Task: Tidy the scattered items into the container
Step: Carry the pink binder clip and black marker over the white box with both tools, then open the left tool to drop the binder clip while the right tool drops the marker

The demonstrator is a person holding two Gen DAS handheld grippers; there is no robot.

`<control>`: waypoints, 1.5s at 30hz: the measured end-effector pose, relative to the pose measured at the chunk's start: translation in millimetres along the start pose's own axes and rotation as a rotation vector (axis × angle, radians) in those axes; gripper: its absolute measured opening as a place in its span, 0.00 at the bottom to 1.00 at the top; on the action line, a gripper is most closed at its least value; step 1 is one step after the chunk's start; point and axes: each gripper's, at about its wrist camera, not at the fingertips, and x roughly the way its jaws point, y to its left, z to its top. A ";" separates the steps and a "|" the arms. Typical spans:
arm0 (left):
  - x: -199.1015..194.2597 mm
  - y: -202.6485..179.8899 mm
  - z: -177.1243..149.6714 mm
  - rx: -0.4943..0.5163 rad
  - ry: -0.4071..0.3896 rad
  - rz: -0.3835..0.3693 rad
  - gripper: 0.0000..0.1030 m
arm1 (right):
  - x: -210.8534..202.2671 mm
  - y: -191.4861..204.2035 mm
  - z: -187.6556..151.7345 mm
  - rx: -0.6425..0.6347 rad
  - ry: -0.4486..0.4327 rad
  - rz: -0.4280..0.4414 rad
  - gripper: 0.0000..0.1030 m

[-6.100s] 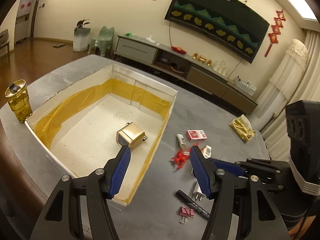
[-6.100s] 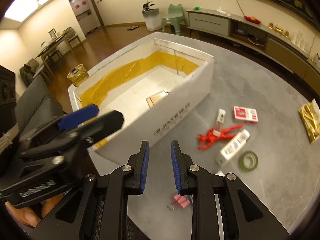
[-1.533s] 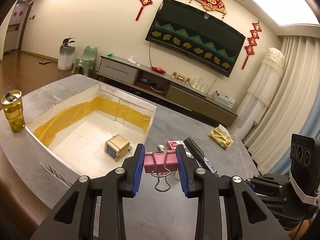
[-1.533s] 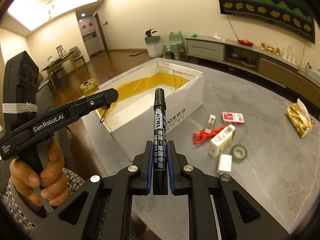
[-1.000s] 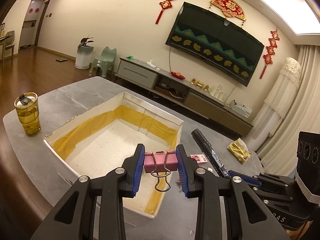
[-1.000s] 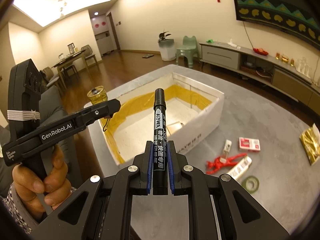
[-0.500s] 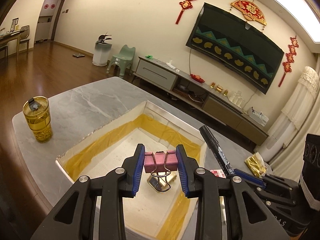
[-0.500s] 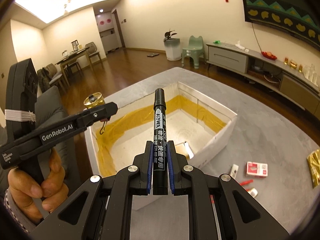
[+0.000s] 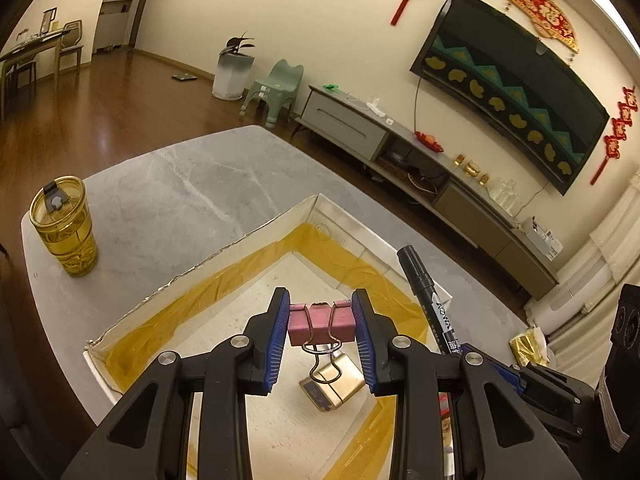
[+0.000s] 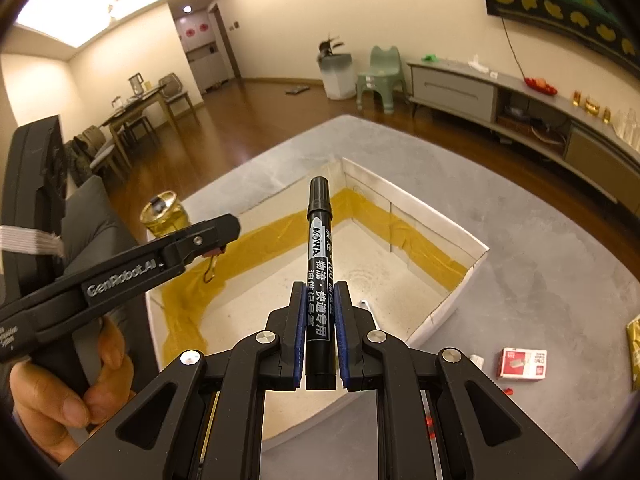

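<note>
Two grippers clamp: right [image 10: 319, 332] marker [image 10: 319, 264] lengthwise, cap forward; left [image 9: 322, 330] binder clip [image 9: 322, 323].

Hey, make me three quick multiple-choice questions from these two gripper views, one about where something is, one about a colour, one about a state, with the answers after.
1. Where does the amber lidded tumbler stand?
A. inside the box
B. on the grey table, outside the box
C. on the floor

2. What colour is the binder clip in the left gripper?
A. pink
B. green
C. blue

3. How is the black marker pen held in the right gripper?
A. lying loose on the table
B. clamped between shut fingers, cap pointing forward
C. dangling by its cap

Answers: 1 B, it stands beside the white yellow-taped box. 2 A, pink body with wire handles. 3 B, both pads press the barrel.
</note>
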 end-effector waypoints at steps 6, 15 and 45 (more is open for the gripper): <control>15.9 14.2 2.5 -0.031 0.039 0.012 0.32 | 32.3 -11.0 17.3 0.023 0.072 -0.018 0.14; 35.0 22.9 4.1 -0.042 0.081 0.006 0.33 | 73.6 -29.0 37.5 0.022 0.142 -0.103 0.15; 12.0 28.8 -13.8 -0.035 0.066 -0.048 0.33 | 55.5 -8.5 10.7 0.057 0.191 -0.114 0.17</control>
